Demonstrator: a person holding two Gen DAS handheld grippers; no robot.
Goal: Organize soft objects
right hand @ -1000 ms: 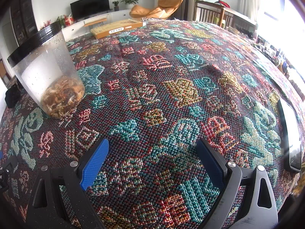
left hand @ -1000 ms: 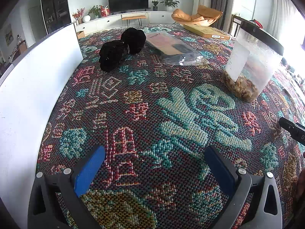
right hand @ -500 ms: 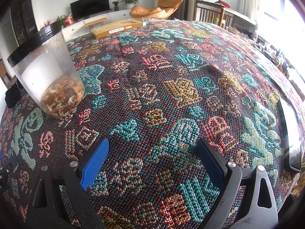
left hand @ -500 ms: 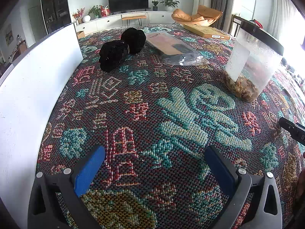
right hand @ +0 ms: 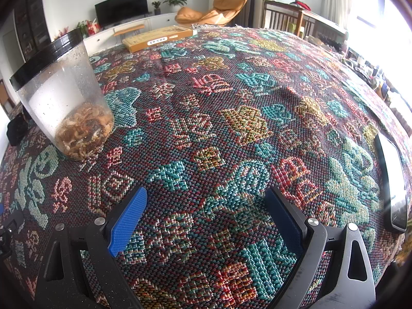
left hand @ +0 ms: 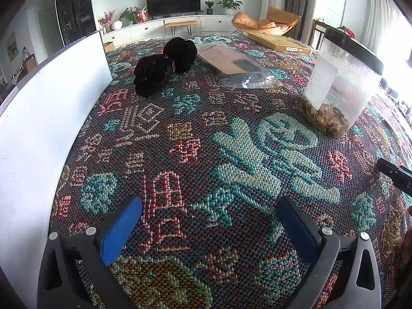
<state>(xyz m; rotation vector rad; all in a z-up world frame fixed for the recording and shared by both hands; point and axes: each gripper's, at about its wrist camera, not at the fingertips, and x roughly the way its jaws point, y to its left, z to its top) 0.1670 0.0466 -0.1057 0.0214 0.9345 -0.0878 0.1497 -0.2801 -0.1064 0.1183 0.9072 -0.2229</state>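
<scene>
here the left tongs [left hand: 208, 221] stand wide apart with nothing between the blue pads [left hand: 119, 229], low over the patterned woven cloth [left hand: 206, 154] that covers the surface. only the left wrist view shows the two black fuzzy soft objects: the nearer black bundle [left hand: 152, 74] and the farther black bundle [left hand: 180, 54] lie touching each other at the far left of the cloth, just beside the end of a white board [left hand: 46, 118] that runs along the left edge. to their right lies a clear plastic bag [left hand: 237, 64] with something flat and dark inside, and beyond it a flat yellow box [left hand: 279, 42]. a clear jar [left hand: 340, 87] with a black lid and brownish dried bits at the bottom stands at the right.

the right wrist view shows the same jar [right hand: 67, 97] at its left, and the yellow box [right hand: 157, 38] far behind. the right tongs [right hand: 206, 219] are likewise spread wide and grip nothing. only this view shows a phone [right hand: 392, 182] lying flat near the right edge of the cloth. a sliver of black at the far left edge may be one of the bundles; i cannot tell.
</scene>
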